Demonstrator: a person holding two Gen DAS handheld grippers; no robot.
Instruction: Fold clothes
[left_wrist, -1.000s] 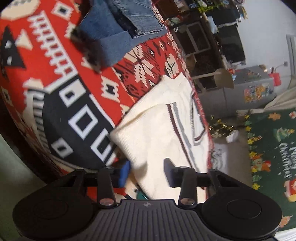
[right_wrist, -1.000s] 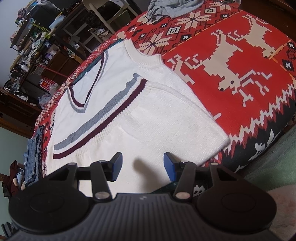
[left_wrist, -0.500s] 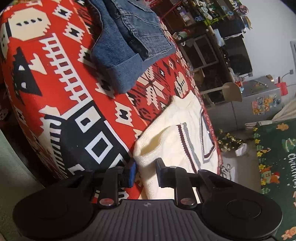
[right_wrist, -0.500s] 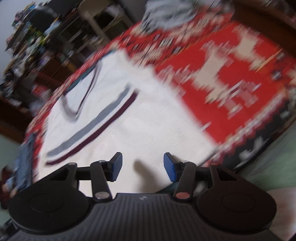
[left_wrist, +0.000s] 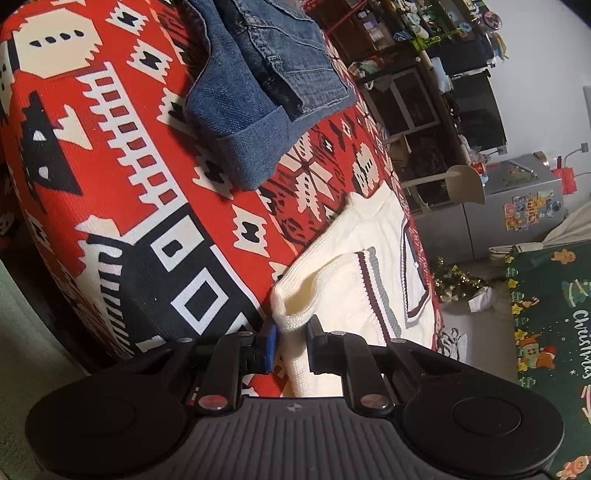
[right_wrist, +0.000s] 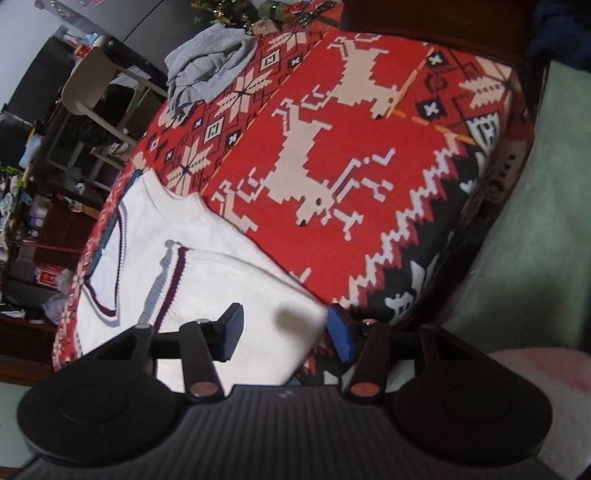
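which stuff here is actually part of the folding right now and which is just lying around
In the job:
- white sweater, half folded
- left gripper, jaws closing on the sweater's corner
- right gripper, open above the sweater's other corner

Lying about:
- jeans, on the red blanket
- grey garment, heaped at the blanket's far end
- chair, beyond the blanket
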